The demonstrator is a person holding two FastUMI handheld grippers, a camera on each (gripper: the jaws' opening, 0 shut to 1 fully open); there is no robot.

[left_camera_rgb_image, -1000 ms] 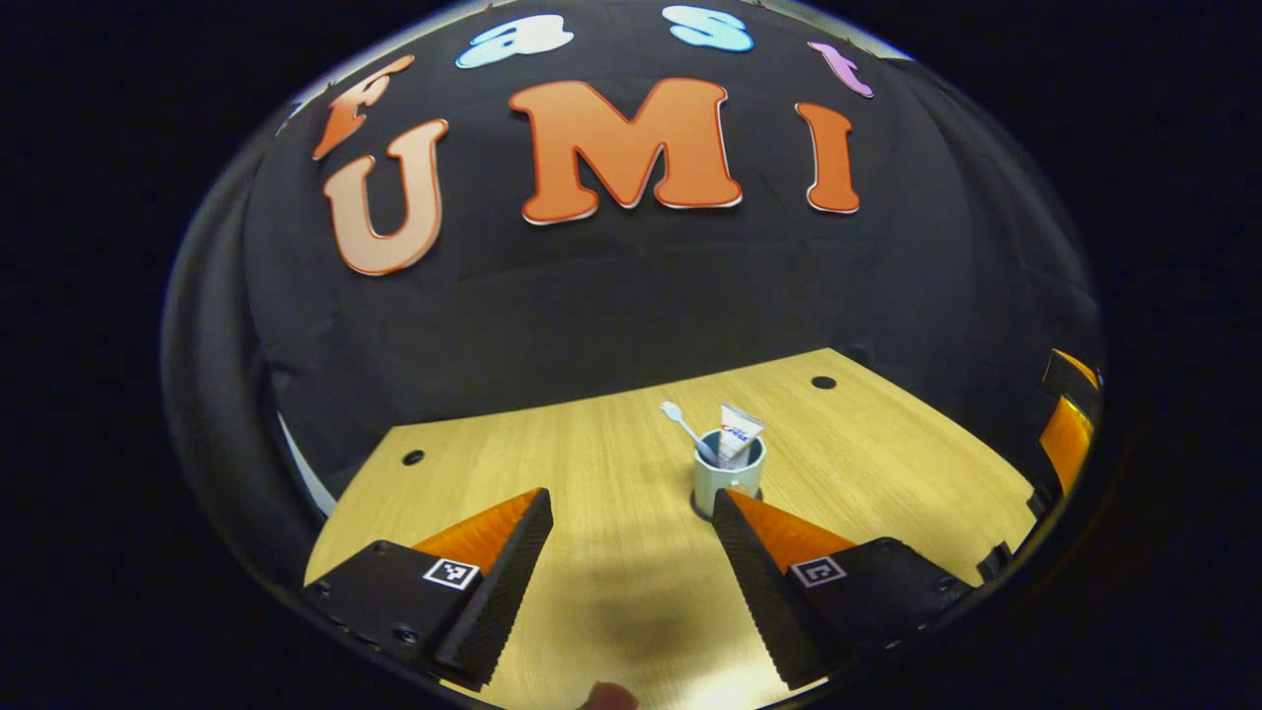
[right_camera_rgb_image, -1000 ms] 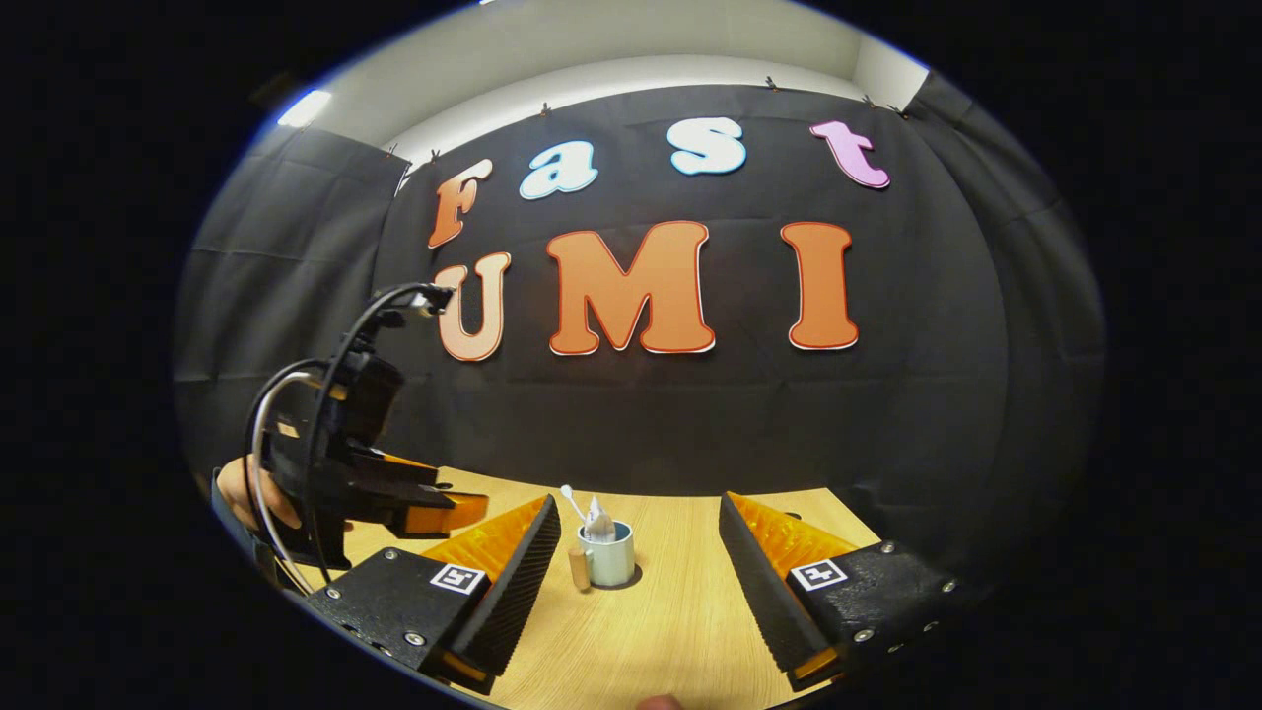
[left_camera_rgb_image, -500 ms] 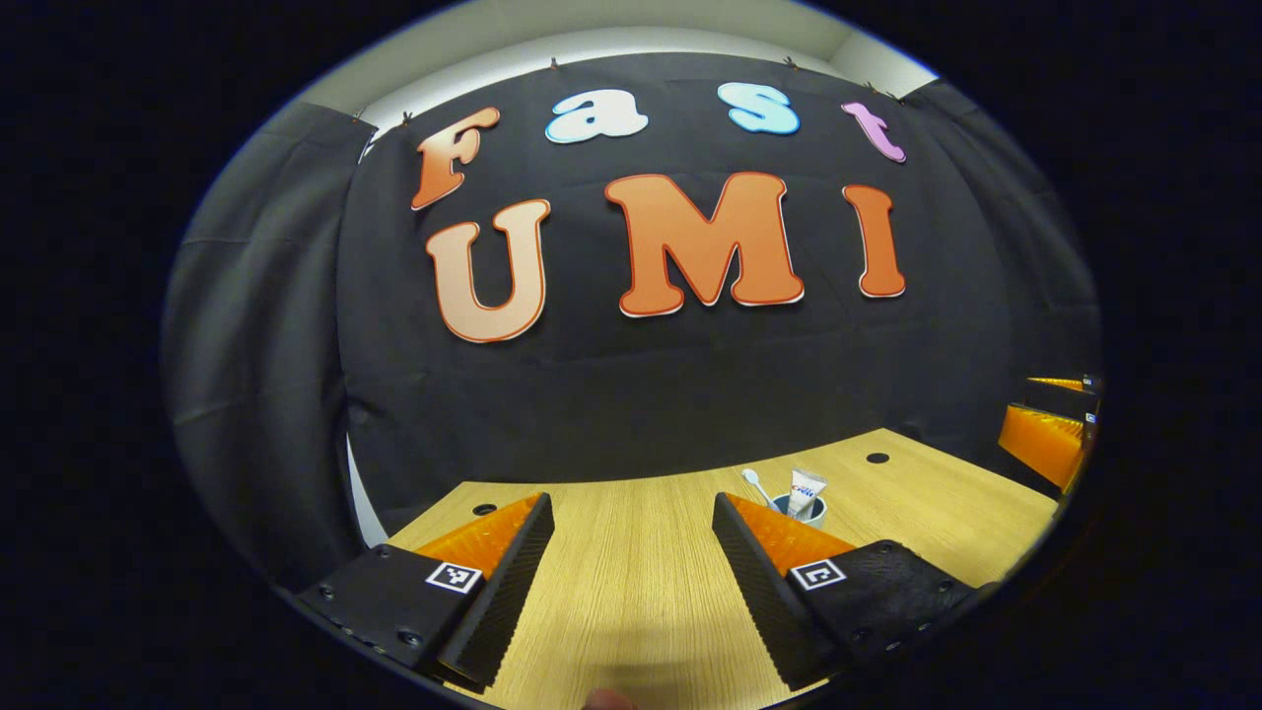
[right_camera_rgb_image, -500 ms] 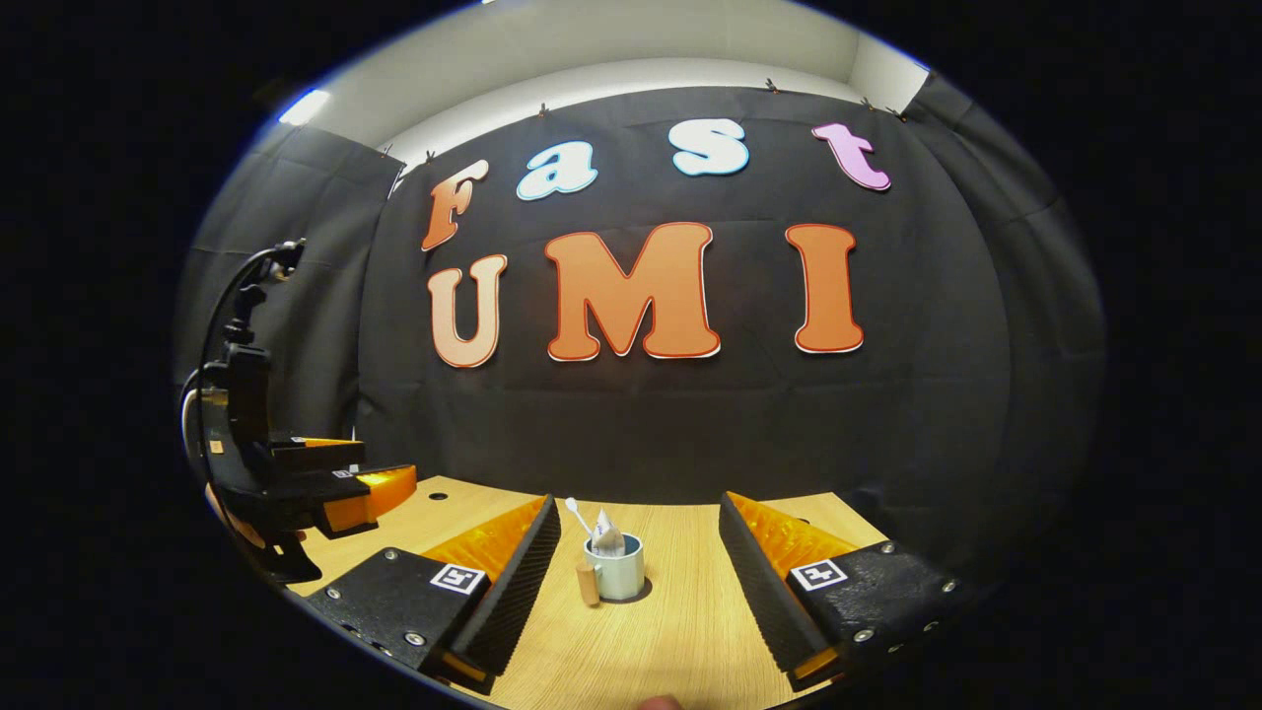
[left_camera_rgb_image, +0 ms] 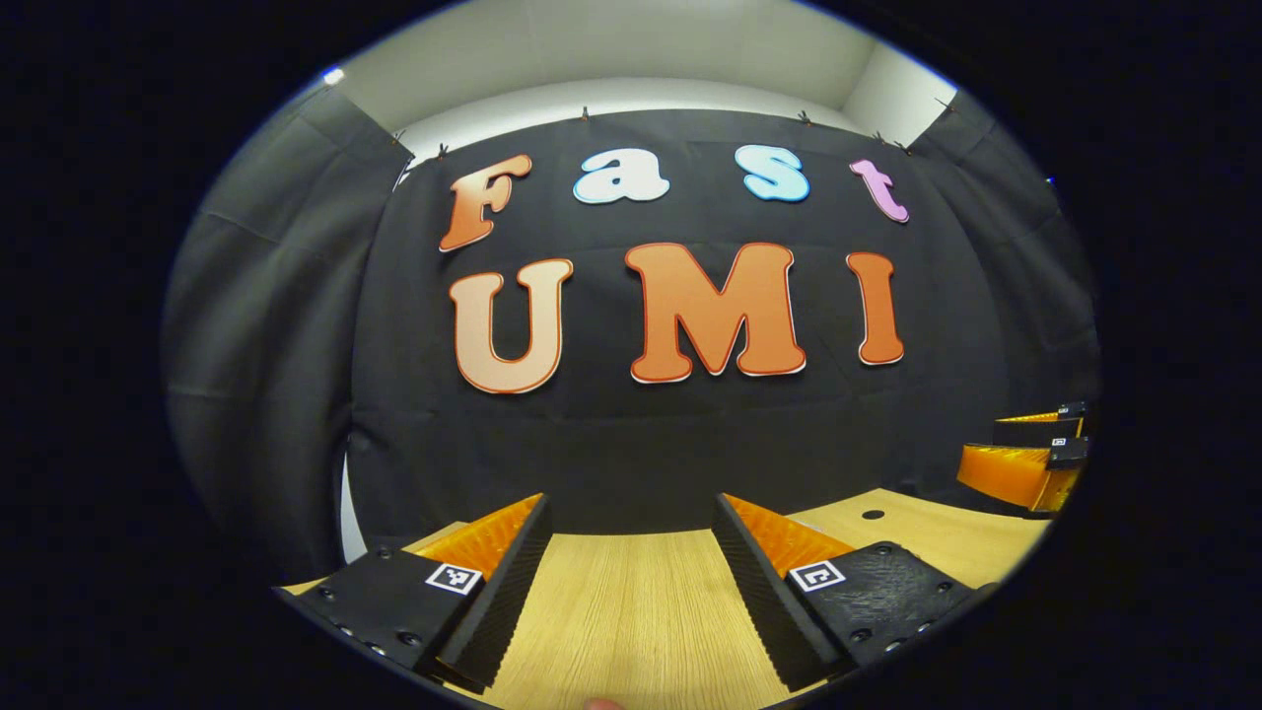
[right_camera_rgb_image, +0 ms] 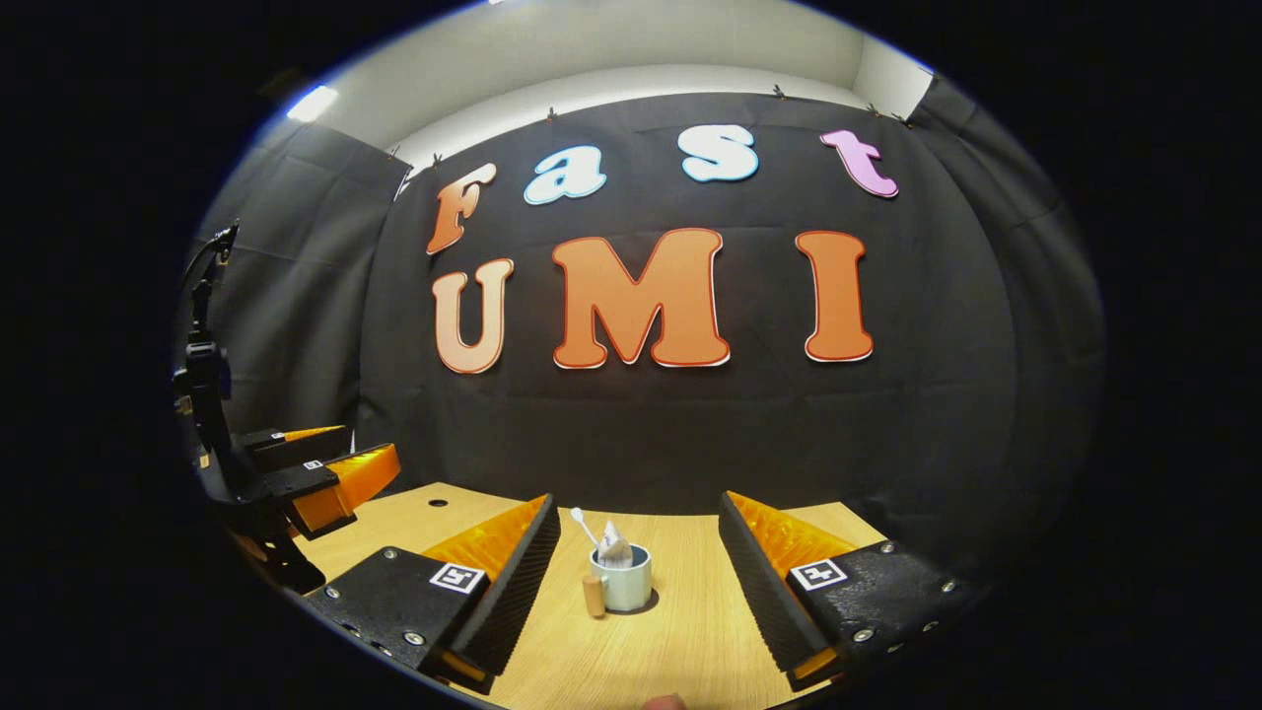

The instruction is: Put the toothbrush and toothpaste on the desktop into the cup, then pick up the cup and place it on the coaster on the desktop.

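In the right gripper view a pale cup [right_camera_rgb_image: 625,584] with a wooden handle [right_camera_rgb_image: 593,596] stands upright on the wooden desktop [right_camera_rgb_image: 680,641]. A white toothbrush [right_camera_rgb_image: 584,526] and a toothpaste tube [right_camera_rgb_image: 613,545] stick out of it. A dark edge shows at the cup's base; I cannot tell whether it is a coaster or shadow. My right gripper [right_camera_rgb_image: 639,503] is open, well short of the cup and holding nothing. My left gripper [left_camera_rgb_image: 631,508] is open over bare desktop [left_camera_rgb_image: 631,611]; it also appears as the left gripper [right_camera_rgb_image: 370,444] far to the left, raised above the table.
The right gripper [left_camera_rgb_image: 986,444] shows at the far right edge of the left gripper view, above the table. A small round hole [left_camera_rgb_image: 873,514] lies in the desktop near the back, and another hole [right_camera_rgb_image: 438,503] at back left. Black cloth walls close the booth behind the table.
My left gripper has pulled back and tilted up, so the cup has slid out of its view. In the right gripper view it has moved off to the left. The cup has stayed put.
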